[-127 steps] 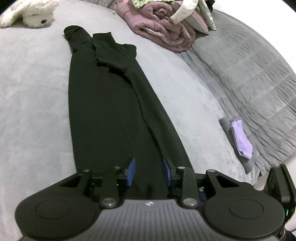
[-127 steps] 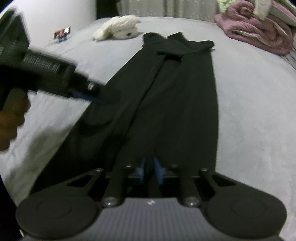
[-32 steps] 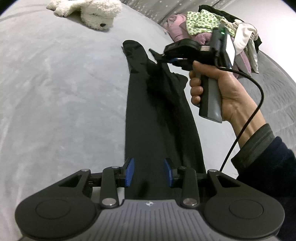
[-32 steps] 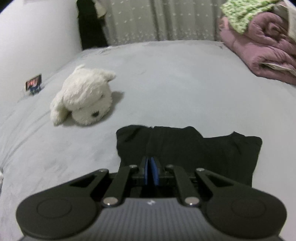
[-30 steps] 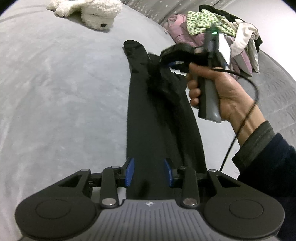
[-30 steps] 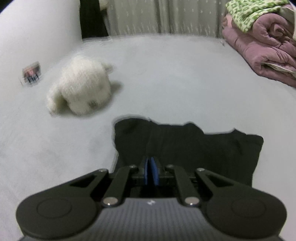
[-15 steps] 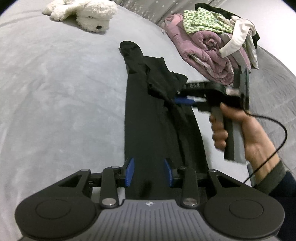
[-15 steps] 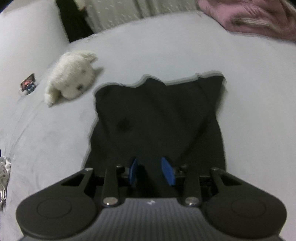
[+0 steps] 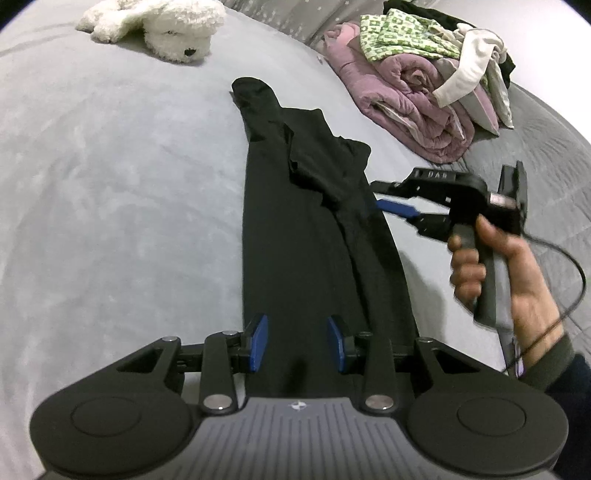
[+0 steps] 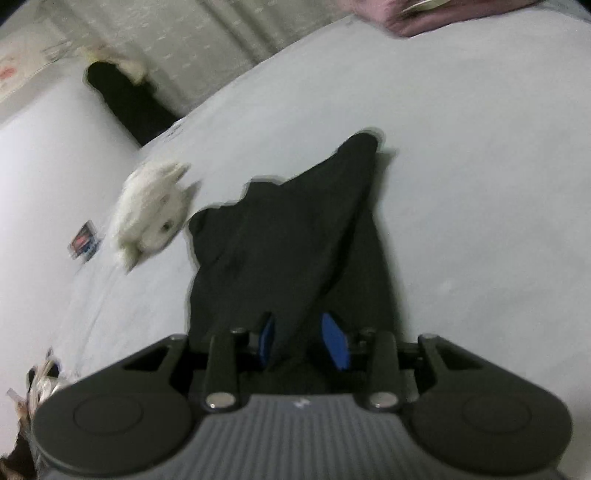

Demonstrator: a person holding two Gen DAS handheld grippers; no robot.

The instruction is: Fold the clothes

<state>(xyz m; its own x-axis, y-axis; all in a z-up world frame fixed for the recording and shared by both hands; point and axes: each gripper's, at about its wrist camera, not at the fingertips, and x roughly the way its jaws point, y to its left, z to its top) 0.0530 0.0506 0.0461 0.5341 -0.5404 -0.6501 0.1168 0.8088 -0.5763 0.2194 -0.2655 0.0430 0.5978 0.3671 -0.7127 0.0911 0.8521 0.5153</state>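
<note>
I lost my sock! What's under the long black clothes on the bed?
Around the long black garment only the grey bedspread shows. Anything beneath it is covered, so a sock cannot be ruled out.

Showing plain black across the whole long garment (image 9: 310, 236), with no print. Lying on a pale grey bed cover (image 9: 110, 184), faintly mottled. Showing fluffy white on the plush dog (image 9: 162, 18), with black nose and eyes. Mixing colours in the clothes pile (image 9: 424, 85): dusty pink padded fabric underneath, a green-and-white patterned piece on top, cream and black pieces beside it. Showing darker grey on the quilted blanket (image 9: 546, 147), ribbed with stitch lines. Showing black bodies and blue pads on the left gripper (image 9: 297, 341) and the right gripper (image 10: 303, 339). Wearing a dark navy sleeve (image 9: 569, 380) with an olive cuff.
</note>
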